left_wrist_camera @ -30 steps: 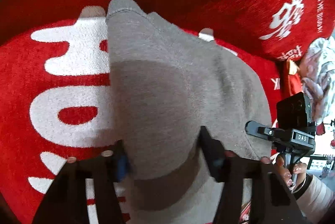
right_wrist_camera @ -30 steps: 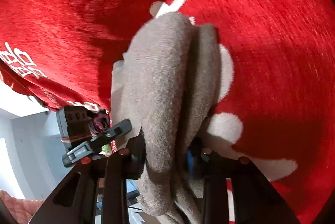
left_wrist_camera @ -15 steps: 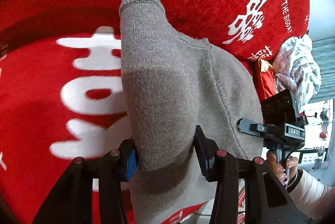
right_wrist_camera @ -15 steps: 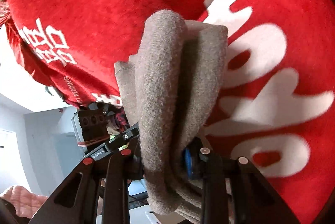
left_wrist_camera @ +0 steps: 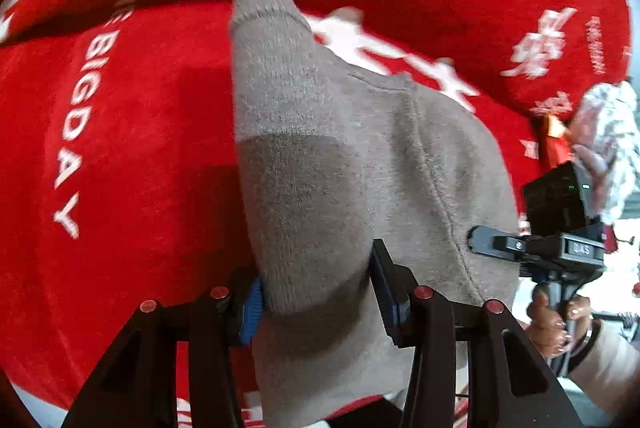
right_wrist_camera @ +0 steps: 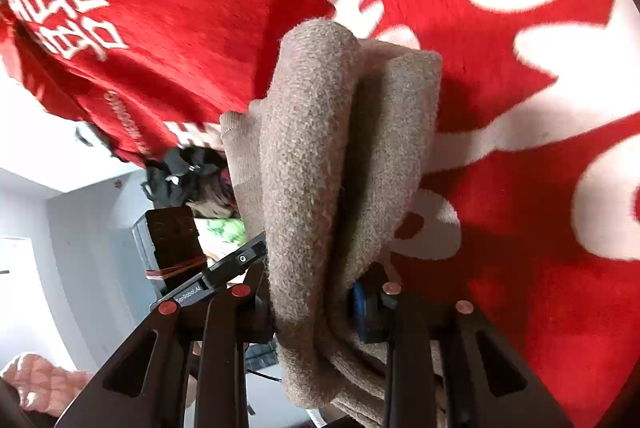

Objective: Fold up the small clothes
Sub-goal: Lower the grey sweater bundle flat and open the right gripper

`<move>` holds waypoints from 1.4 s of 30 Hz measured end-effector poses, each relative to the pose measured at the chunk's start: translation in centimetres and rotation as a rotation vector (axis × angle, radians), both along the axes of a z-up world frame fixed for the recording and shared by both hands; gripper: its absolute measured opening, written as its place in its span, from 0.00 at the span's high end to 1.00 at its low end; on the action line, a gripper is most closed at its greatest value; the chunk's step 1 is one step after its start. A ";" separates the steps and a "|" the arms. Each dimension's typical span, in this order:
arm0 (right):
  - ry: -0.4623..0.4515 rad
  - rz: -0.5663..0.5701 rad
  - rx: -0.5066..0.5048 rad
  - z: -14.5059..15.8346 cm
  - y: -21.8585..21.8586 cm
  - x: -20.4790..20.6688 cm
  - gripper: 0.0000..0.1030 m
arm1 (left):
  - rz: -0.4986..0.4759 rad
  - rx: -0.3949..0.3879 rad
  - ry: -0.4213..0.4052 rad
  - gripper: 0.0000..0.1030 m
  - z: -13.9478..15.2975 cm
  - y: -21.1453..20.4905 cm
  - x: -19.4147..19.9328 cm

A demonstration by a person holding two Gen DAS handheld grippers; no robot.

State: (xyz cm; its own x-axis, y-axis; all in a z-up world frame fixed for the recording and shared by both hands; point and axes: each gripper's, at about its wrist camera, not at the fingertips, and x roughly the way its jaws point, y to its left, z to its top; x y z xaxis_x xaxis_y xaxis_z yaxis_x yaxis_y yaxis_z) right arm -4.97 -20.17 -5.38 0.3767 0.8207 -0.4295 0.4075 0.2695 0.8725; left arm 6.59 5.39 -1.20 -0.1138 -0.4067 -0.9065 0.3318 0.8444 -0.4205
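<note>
Both your grippers, left (left_wrist_camera: 316, 292) and right (right_wrist_camera: 312, 302), pinch the gray sock (left_wrist_camera: 320, 156) (toe at 12 o'clock); lay it down flat on the red cloth (left_wrist_camera: 120, 148).

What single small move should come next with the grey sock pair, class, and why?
Probably lower it onto the red blanket: both the left claw and right claw grip the grey sock pair already doubled, held above the fabric.

- My left gripper (left_wrist_camera: 316, 292) has the garment (left_wrist_camera: 340, 164) between its two fingers; the cloth rises in front of it, above the blanket (left_wrist_camera: 132, 132).
- My right gripper (right_wrist_camera: 316, 304) clamps a bunched fold of the same garment (right_wrist_camera: 320, 164).
- In the left wrist view, the right gripper (left_wrist_camera: 552, 244) is at the garment's right edge.
- A pile of clothes (left_wrist_camera: 608, 144) lies behind it, at the blanket's right edge.
</note>
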 end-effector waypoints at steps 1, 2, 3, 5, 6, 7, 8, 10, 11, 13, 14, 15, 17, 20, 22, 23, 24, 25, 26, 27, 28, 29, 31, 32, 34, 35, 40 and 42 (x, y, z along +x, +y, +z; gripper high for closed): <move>0.013 0.015 -0.026 -0.5 0.3 0.3 0.71 | 0.010 0.027 -0.009 0.53 -0.5 0.6 0.1; 0.025 0.022 -0.077 -0.8 0.4 0.5 0.71 | 0.024 0.046 -0.020 0.53 -0.7 1.2 0.3; 0.035 0.011 -0.111 -0.9 0.1 0.8 0.70 | 0.040 0.053 -0.030 0.53 -0.8 1.8 0.5; 0.075 0.011 -0.213 -0.8 -0.9 0.8 0.70 | 0.068 0.055 -0.039 0.51 -0.6 2.5 0.6; 0.089 0.028 -0.282 -0.6 -1.3 0.9 0.70 | 0.079 0.079 -0.058 0.50 -0.3 2.8 0.6; 0.109 0.062 -0.373 -0.2 -1.5 0.9 0.70 | 0.086 0.111 -0.082 0.49 0.0 3.1 0.5; 0.129 0.108 -0.480 0.3 -1.5 0.9 0.70 | 0.090 0.136 -0.097 0.49 0.2 3.4 0.4; 0.131 0.141 -0.585 1.5 -1.6 0.7 0.70 | 0.091 0.193 -0.127 0.49 0.7 3.7 0.0; 0.133 0.150 -0.627 2.1 -1.5 0.6 0.70 | 0.089 0.213 -0.139 0.49 1.0 3.7 -0.3; 0.126 0.169 -0.722 3.7 -1.0 0.4 0.86 | 0.080 0.219 -0.159 0.49 2.0 3.8 -1.1; 0.118 0.169 -0.732 4.3 -1.0 0.2 0.89 | 0.074 0.215 -0.165 0.49 2.5 4.1 -1.4; 0.098 0.158 -0.716 5.1 -0.7 0.0 0.89 | 0.065 0.211 -0.173 0.49 2.9 3.9 -1.8; 0.053 0.141 -0.656 6.2 -0.1 -1.0 0.90 | 0.039 0.203 -0.188 0.49 3.6 3.0 -3.0; 0.018 0.169 -0.624 6.8 1.7 -1.7 0.90 | -0.004 0.211 -0.163 0.49 2.7 1.4 -4.4; 0.038 0.204 -0.631 6.1 3.4 -1.9 0.90 | -0.023 0.243 -0.133 0.49 1.1 0.8 -5.2; 0.055 0.217 -0.640 5.6 4.1 -1.9 0.90 | -0.027 0.256 -0.127 0.49 0.5 0.6 -5.5; 0.073 0.233 -0.653 4.8 4.7 -2.0 0.90 | -0.025 0.264 -0.122 0.49 0.1 0.7 -5.7; 0.092 0.249 -0.675 4.0 5.1 -2.1 0.91 | -0.014 0.259 -0.118 0.49 -0.1 0.8 -5.8; 0.110 0.263 -0.696 3.4 5.2 -2.4 0.94 | -0.008 0.257 -0.115 0.49 0.1 1.0 -5.9; 0.127 0.271 -0.704 2.7 5.2 -2.7 0.99 | -0.005 0.257 -0.112 0.49 0.2 1.1 -5.9; 0.135 0.264 -0.698 2.5 5.3 -2.8 0.99 | -0.007 0.260 -0.113 0.49 0.5 1.1 -5.8; 0.145 0.248 -0.688 2.5 5.1 -3.1 0.99 | -0.012 0.264 -0.115 0.49 0.7 1.1 -5.8; 0.162 0.238 -0.688 2.9 4.9 -3.5 0.99 | -0.025 0.273 -0.120 0.49 1.3 1.1 -5.8; 0.176 0.232 -0.689 3.2 4.7 -3.7 0.99 | -0.029 0.275 -0.121 0.49 1.7 1.2 -5.8; 0.209 0.227 -0.706 3.7 4.5 -4.0 0.98 | -0.030 0.271 -0.125 0.49 2.6 1.2 -5.7; 0.217 0.221 -0.705 4.1 4.5 -4.1 0.97 | -0.029 0.270 -0.126 0.49 2.8 1.2 -5.6; 0.241 0.176 -0.679 6.3 3.7 -5.2 0.94 | -0.039 0.272 -0.131 0.49 4.7 0.9 -6.0; 0.244 0.169 -0.685 7.4 3.8 -5.2 0.94 | -0.050 0.283 -0.133 0.49 5.6 0.7 -6.3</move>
